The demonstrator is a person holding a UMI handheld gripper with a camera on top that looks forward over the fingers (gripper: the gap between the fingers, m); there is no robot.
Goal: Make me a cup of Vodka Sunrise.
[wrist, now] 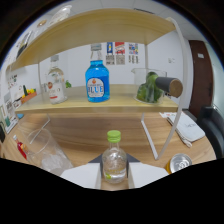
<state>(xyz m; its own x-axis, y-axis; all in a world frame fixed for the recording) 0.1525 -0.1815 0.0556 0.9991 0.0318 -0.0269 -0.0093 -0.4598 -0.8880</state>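
Note:
A small clear bottle with a green cap (pixel 114 156) stands upright between my gripper's (pixel 114 174) two pale fingers (pixel 82 175). Both fingers press against its sides, so the gripper is shut on it. To the left of the fingers, a clear glass with ice (pixel 47 151) stands on the wooden table. Beyond, on the wooden shelf (pixel 75 105), are a blue bottle labelled BLUE (pixel 97 80), a clear bottle with a white label (pixel 55 80) to its left, and a glass jug holding green fruit (pixel 149 89) to its right.
A metal can (pixel 180 162) stands just right of the fingers. White shelf legs (pixel 150 136) slant down ahead on the right. A dark cylinder (pixel 169 86) lies by the jug. White papers (pixel 189 126) lie at the right, and a small red object (pixel 21 149) at the left.

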